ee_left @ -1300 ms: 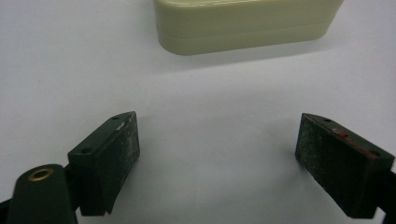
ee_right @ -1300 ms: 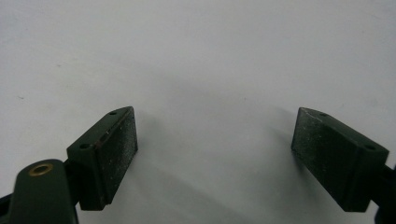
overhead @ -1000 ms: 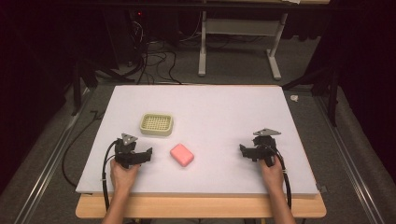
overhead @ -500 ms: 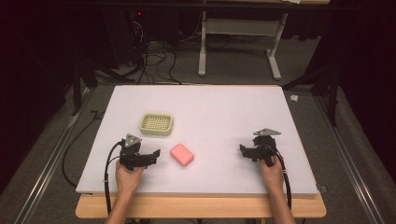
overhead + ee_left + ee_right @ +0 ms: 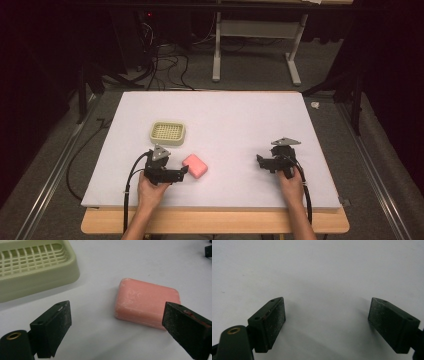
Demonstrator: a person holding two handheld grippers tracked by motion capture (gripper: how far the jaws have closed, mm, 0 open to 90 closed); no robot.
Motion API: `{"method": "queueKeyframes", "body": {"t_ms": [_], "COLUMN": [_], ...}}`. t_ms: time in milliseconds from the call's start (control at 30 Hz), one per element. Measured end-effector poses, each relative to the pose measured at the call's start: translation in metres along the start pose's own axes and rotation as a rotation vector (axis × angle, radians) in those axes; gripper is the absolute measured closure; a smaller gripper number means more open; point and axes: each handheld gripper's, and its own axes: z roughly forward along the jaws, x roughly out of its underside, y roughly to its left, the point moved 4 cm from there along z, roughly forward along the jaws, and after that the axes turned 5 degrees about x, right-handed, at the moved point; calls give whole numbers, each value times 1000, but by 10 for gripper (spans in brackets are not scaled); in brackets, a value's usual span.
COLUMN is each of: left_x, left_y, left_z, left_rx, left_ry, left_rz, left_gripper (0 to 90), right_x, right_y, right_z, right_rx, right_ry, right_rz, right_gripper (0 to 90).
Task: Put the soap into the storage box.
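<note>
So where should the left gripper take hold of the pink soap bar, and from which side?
Probably across the pink soap bar's two long side faces. It lies flat on the white table, so come in low from the left gripper's side. Its jaws have just been opening; the soap lies ahead, not yet between the pads. Rounded corners would slip.

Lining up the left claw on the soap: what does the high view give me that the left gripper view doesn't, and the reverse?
High view: the whole white table and the right claw, open and well off to the right of the soap. Left gripper view: close up, whitish scuffs on the soap's pink top, and the gap between the black jaws, which have just been opening, with the soap lying just ahead of them, not gripped. Both: the soap, the green soap dish beside it, and the left claw.
</note>
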Motion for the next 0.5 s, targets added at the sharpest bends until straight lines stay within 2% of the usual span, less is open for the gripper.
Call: {"method": "queueKeyframes", "body": {"t_ms": [167,500], "left_x": [-1,-1], "left_y": [-8,-19], "left_z": [8,20], "left_rx": [25,30], "left_ry": [18,43], "left_rz": [8,36], "left_gripper": [75,37], "right_x": [0,0], "right_y": [0,0], "right_z": [0,0], "right_rx": [0,-1], "right_ry": [0,0], "right_rz": [0,0], "right_gripper": [149,149]}}
